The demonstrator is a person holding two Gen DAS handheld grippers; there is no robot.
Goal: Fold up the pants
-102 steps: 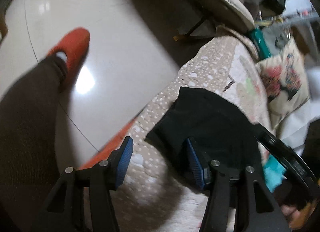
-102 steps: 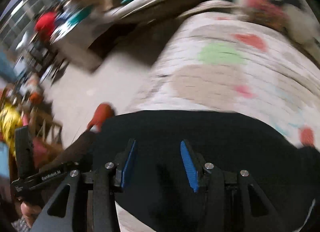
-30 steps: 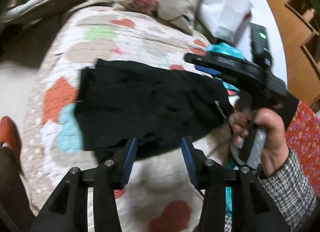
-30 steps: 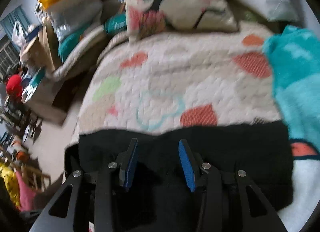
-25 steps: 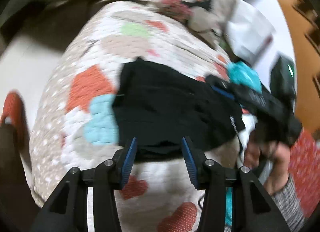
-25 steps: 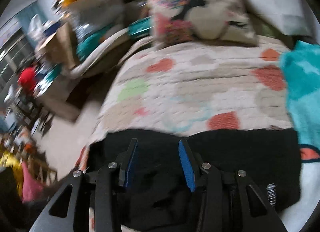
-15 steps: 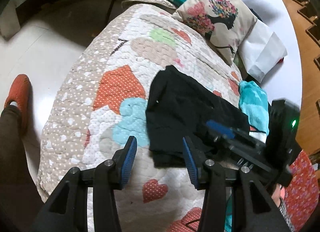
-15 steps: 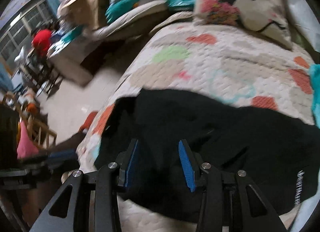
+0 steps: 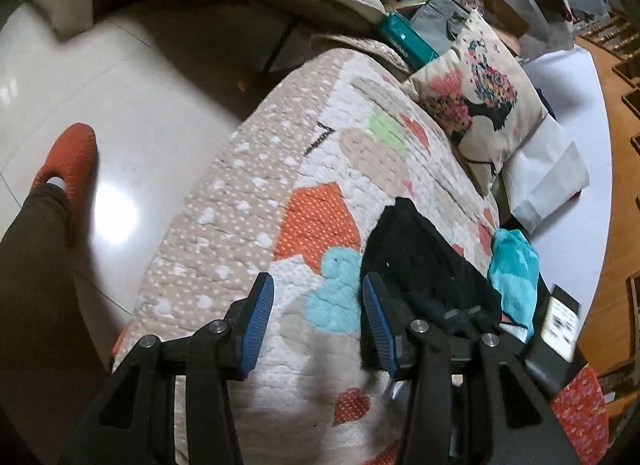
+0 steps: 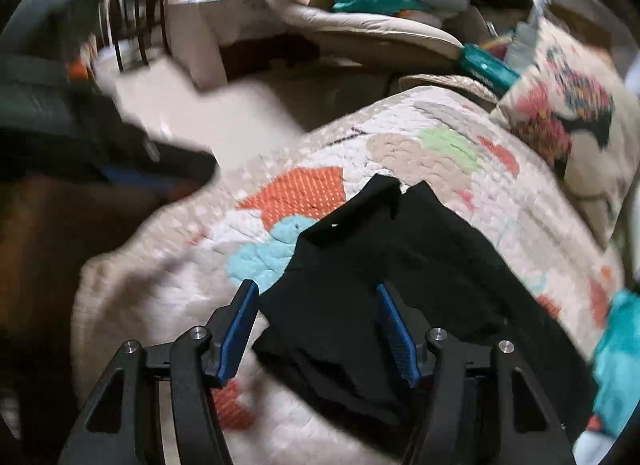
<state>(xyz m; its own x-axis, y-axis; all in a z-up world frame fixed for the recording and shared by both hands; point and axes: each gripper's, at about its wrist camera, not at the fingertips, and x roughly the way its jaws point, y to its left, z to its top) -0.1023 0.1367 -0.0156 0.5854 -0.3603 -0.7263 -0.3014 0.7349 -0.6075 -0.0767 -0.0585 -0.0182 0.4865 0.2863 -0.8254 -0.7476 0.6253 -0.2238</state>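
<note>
The black pants (image 10: 400, 261) lie folded in a flat bundle on the heart-patterned quilt (image 10: 420, 153). They also show in the left wrist view (image 9: 420, 257), right of my fingers. My left gripper (image 9: 316, 321) is open and empty over the quilt, just left of the pants' edge. My right gripper (image 10: 320, 329) is open and empty, held above the pants' near left corner. The left gripper shows blurred at the left of the right wrist view (image 10: 132, 173).
A floral cushion (image 9: 480, 101) and a white bag (image 9: 544, 181) lie at the bed's far end. A teal cloth (image 9: 514, 273) lies right of the pants. The tiled floor (image 9: 120, 113) and my red slipper (image 9: 68, 161) are to the left, clutter behind.
Both grippers have swung left and pulled back from the pants. The right gripper's jaws have opened wider. The pants lie where they were.
</note>
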